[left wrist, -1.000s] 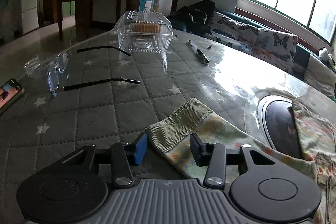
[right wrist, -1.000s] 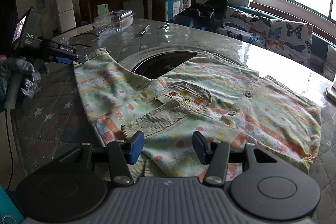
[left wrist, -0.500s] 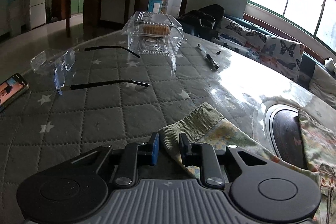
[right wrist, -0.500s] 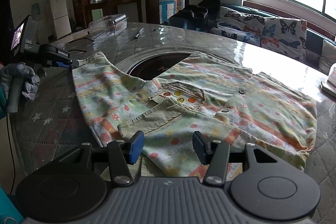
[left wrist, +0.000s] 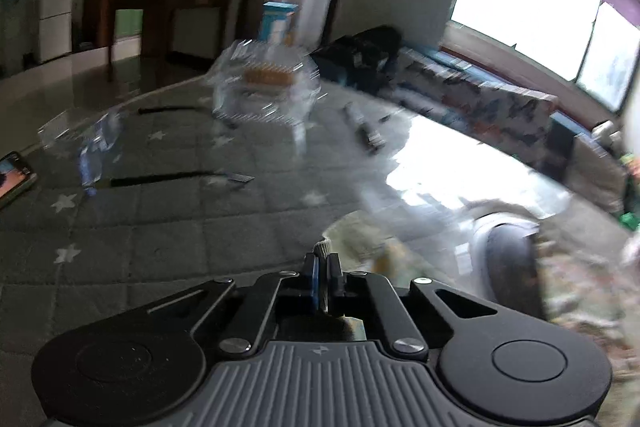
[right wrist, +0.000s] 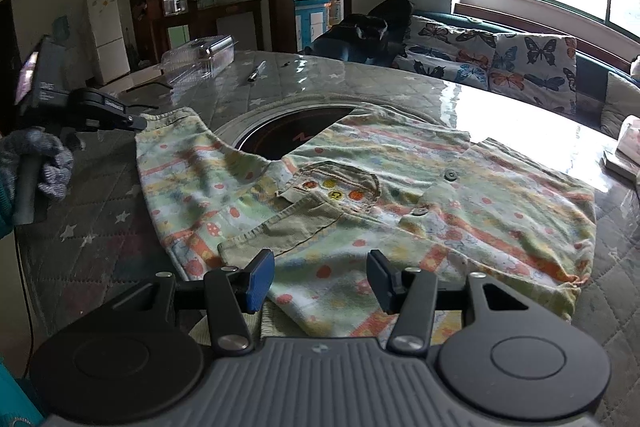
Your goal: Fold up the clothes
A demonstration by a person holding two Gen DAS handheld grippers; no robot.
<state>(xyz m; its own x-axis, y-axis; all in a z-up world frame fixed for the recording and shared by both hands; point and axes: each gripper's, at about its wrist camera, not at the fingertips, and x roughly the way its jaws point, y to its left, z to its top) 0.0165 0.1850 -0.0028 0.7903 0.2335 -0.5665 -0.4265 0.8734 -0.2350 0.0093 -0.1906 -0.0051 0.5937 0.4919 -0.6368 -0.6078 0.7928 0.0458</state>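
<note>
A child's patterned shirt (right wrist: 400, 195) with a corduroy pocket lies spread on the quilted table cover (right wrist: 100, 227). My left gripper (left wrist: 322, 267) is shut on the ribbed cuff (left wrist: 325, 247) of one sleeve; this view is smeared by motion. The right wrist view shows that left gripper (right wrist: 134, 123) at the sleeve's far end (right wrist: 168, 123), held by a gloved hand (right wrist: 44, 163). My right gripper (right wrist: 320, 279) is open just above the shirt's near hem, with cloth under the gap and nothing pinched between its blue pads (right wrist: 260, 279).
A round dark cooktop recess (right wrist: 288, 131) sits under the shirt's far side. A clear plastic box (left wrist: 266, 87), spectacles (left wrist: 100, 147), a phone (left wrist: 14, 179) and a pen (left wrist: 368, 135) lie beyond. A butterfly-print sofa (right wrist: 500, 63) runs behind the table.
My left gripper has gone from open around the sleeve cuff to shut on it, and is now moving fast. The right gripper has stayed open over the hem.
</note>
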